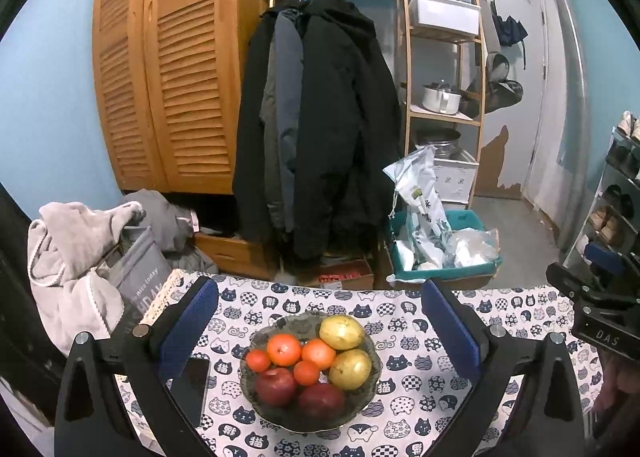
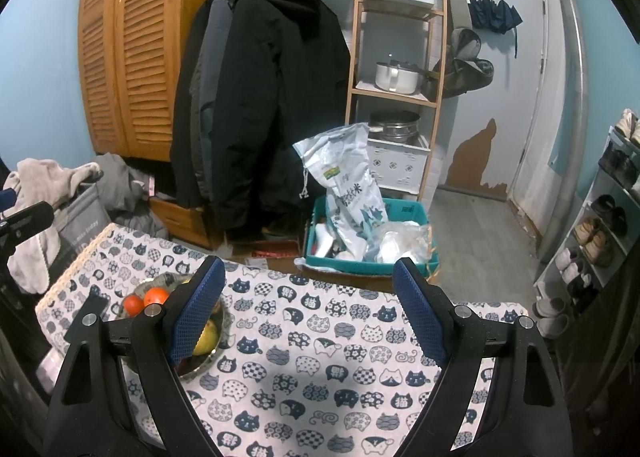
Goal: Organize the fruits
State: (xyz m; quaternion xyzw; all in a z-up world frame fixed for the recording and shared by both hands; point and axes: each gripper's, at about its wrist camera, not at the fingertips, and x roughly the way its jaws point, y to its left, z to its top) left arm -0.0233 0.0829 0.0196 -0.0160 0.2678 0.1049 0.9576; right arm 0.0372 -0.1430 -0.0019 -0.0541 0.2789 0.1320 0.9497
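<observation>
A glass bowl (image 1: 276,419) sits on the cat-print tablecloth (image 1: 416,397). It holds two yellow pears (image 1: 342,332), two red apples (image 1: 275,385) and several oranges (image 1: 284,349). My left gripper (image 1: 320,321) is open and empty, its fingers spread either side of the bowl and above it. My right gripper (image 2: 308,305) is open and empty over bare cloth (image 2: 320,357), to the right of the bowl (image 2: 208,361). Its left finger hides most of the bowl; two oranges (image 2: 154,296) and a pear (image 2: 208,335) show.
A black phone (image 1: 191,387) lies on the cloth left of the bowl. Behind the table are hanging coats (image 1: 320,117), a wooden wardrobe (image 1: 168,69), a teal crate with bags (image 1: 440,245), a shelf rack (image 1: 444,69) and a laundry pile (image 1: 80,265). A shoe rack (image 2: 600,225) stands right.
</observation>
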